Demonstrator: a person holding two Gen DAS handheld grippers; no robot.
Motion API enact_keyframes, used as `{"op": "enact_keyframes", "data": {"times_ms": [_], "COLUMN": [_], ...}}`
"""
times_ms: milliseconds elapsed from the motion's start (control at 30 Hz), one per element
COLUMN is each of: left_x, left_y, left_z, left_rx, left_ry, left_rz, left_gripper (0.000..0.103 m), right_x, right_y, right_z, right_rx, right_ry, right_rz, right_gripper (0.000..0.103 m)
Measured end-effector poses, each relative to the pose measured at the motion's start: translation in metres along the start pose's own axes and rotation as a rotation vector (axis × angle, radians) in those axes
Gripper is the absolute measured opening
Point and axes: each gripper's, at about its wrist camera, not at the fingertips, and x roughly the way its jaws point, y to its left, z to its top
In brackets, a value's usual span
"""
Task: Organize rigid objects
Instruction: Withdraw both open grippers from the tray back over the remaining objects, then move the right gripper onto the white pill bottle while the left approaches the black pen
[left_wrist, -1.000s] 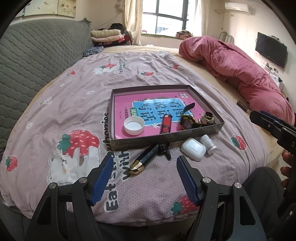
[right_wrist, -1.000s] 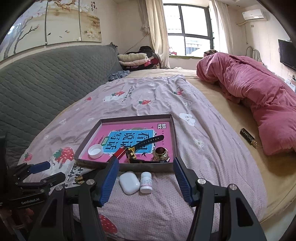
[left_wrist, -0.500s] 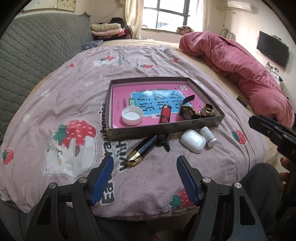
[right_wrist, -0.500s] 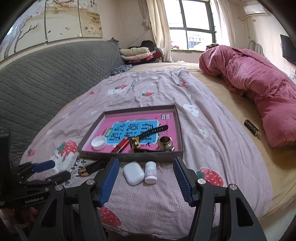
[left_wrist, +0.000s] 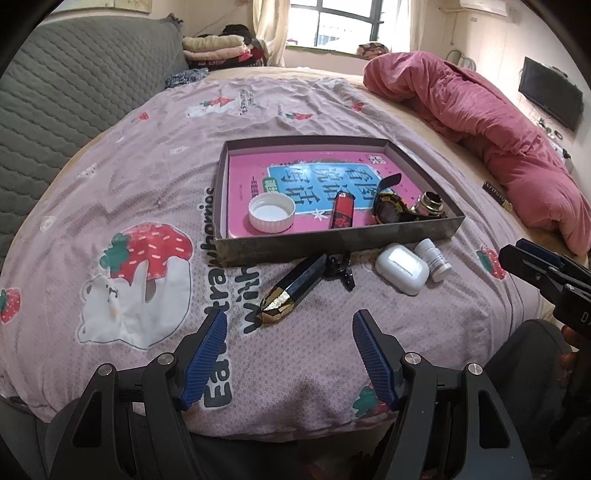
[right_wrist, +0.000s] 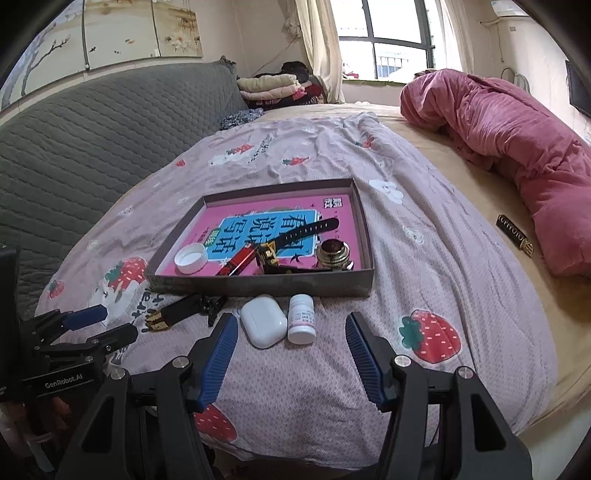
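Hovering with both jaws open: the pen (left_wrist: 295, 286) is lying diagonally ahead of the left gripper (left_wrist: 290, 332), nearest it.

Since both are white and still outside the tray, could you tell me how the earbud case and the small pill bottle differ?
The earbud case is a plain, rounded, glossy shell lying flat; the pill bottle is a cylinder with a printed label and a cap. The case is the wider of the two; the bottle is slimmer. Both are white and rest side by side on the bedspread just in front of the tray, ahead of the open right gripper.
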Motion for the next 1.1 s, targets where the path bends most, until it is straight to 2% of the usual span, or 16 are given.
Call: {"op": "enact_keyframes", "data": {"times_ms": [567, 800, 1100], "left_x": [0.016, 0.033, 0.052], "left_y": [0.001, 0.006, 0.009], "left_z": [-0.001, 0.003, 0.009], "left_rx": [0.005, -0.01, 0.008], "left_ry": [0.029, 0.053, 0.046], "left_rz": [0.007, 0.003, -0.015], "left_gripper": [0.072, 0.072, 0.072], "right_x": [0.022, 0.031, 0.047], "right_y": [-0.001, -0.003, 0.002], "right_z": [-0.009, -0.011, -0.011], "right_rx": [0.001, -0.009, -0.035], "right_ry": [0.065, 0.079, 0.098], "right_rz": [-0.025, -0.043, -0.031], "right_gripper": [0.06, 0.06, 0.06]}}
